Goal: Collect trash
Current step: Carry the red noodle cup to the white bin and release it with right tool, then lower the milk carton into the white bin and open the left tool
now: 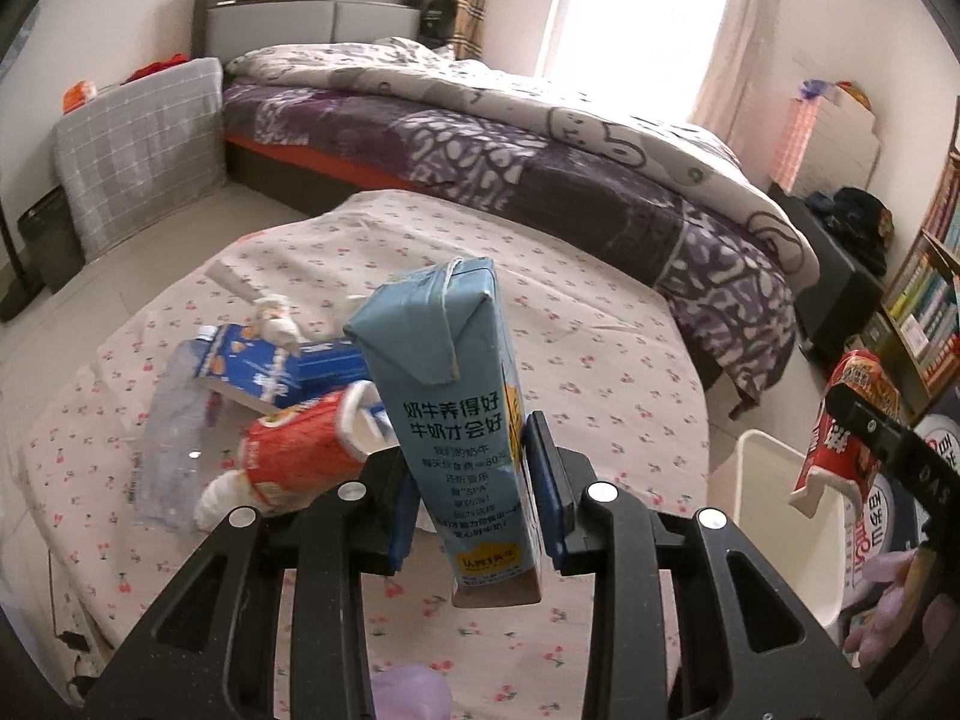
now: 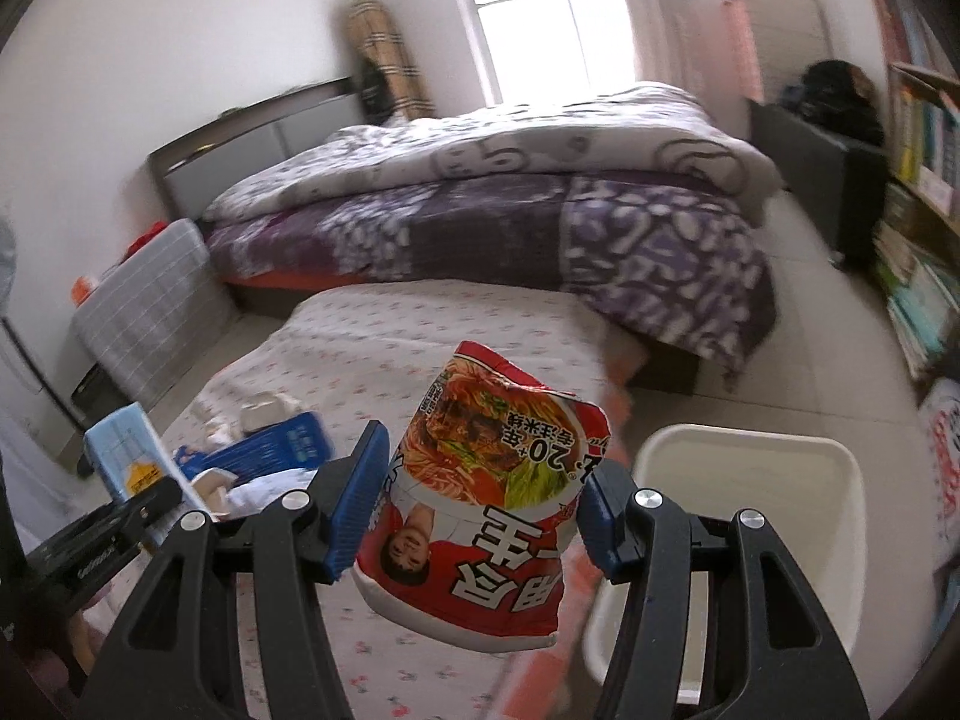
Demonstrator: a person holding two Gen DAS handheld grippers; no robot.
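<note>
Fingers of the left gripper [image 1: 480, 495] clamped an upright carton [image 1: 462, 420]; the right gripper [image 2: 480, 510], angled downward, pinched a cup [image 2: 486, 516], bin [image 2: 780, 462] just right.

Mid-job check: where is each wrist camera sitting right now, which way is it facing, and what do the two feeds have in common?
Left wrist: on the left gripper, looking forward and down over the table toward the bed; its fingers clamp a blue milk carton.
Right wrist: on the right gripper, same heading; its fingers clamp a crushed noodle cup beside the white bin.
Shared: table, bed, bin, and each other's gripper and load.
</note>
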